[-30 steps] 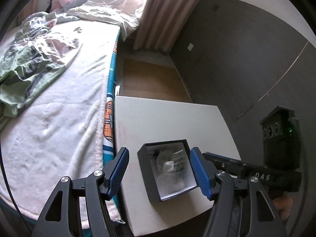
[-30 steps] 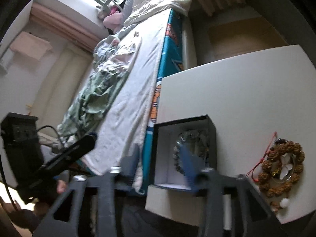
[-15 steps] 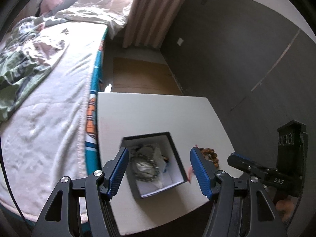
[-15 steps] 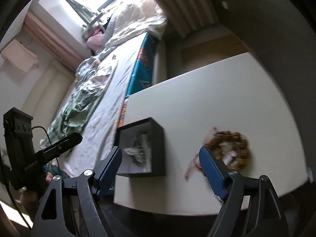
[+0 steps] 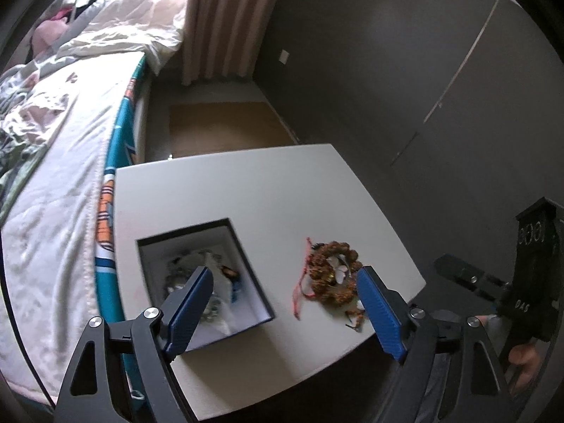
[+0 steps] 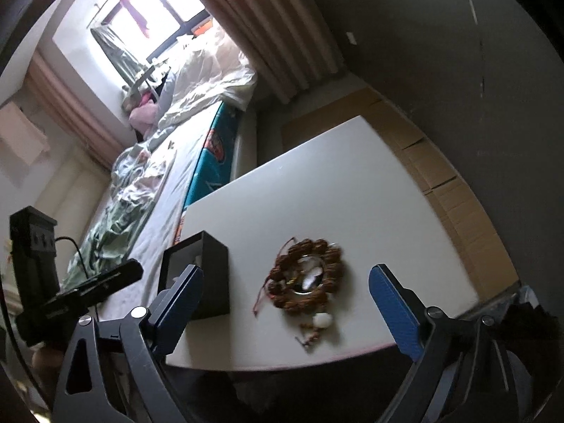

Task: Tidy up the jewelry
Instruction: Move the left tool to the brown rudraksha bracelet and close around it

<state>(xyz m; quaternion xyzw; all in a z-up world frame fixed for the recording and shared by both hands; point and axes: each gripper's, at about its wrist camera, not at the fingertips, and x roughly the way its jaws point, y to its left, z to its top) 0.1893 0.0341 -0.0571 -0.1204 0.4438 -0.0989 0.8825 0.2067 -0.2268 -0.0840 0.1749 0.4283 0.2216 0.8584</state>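
Note:
A black open box (image 5: 246,271) with a white lining sits on the white table (image 5: 246,194) and holds a silvery bracelet (image 5: 183,275). A brown bead bracelet (image 5: 331,275) with a red cord and white pieces lies on the table right of the box. My left gripper (image 5: 285,303) is open and empty, hovering above the gap between box and bracelet. In the right wrist view my right gripper (image 6: 285,303) is open and empty, with the bead bracelet (image 6: 306,278) between its fingers and the box (image 6: 208,278) at its left finger.
A bed (image 5: 63,141) with rumpled covers runs along the table's left side. A dark wall (image 5: 423,70) stands to the right. Cardboard (image 6: 440,176) lies on the floor beyond the table. The right gripper's body shows in the left view (image 5: 528,282).
Both grippers have pulled back and swung right. The bead bracelet has come into the left view, and it now sits centred between the right gripper's fingers.

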